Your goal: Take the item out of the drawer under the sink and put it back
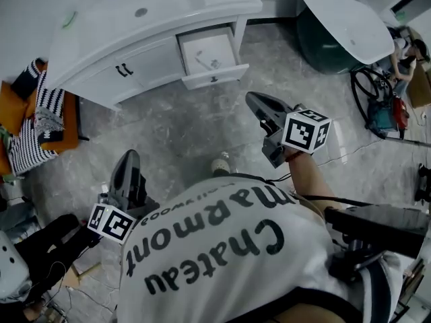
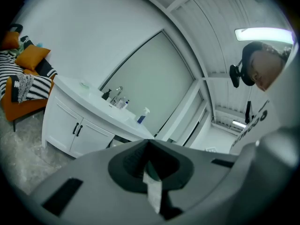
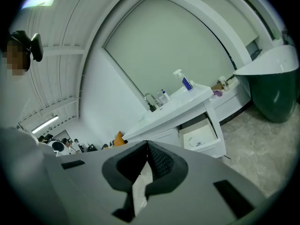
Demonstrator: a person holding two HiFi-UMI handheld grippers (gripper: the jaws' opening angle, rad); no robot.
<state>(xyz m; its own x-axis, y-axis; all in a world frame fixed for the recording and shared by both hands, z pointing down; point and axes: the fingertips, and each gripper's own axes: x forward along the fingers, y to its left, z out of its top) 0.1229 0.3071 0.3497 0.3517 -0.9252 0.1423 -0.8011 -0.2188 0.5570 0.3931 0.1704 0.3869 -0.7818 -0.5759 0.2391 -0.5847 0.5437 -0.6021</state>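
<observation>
Can't make out much of the small dark item (image 1: 214, 63) lying in the open white drawer (image 1: 217, 77) under the sink (image 1: 124, 20), but guessing light and stiff, so worth pinching mid-body, with the grey left gripper (image 2: 149, 141) and right gripper (image 3: 146, 142) both clamped together on nothing, well back.

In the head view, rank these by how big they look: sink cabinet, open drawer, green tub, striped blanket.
1. sink cabinet, clearly the largest.
2. green tub.
3. open drawer and striped blanket: they look too alike to rank, and the blanket is partly cut off at the edge.
</observation>
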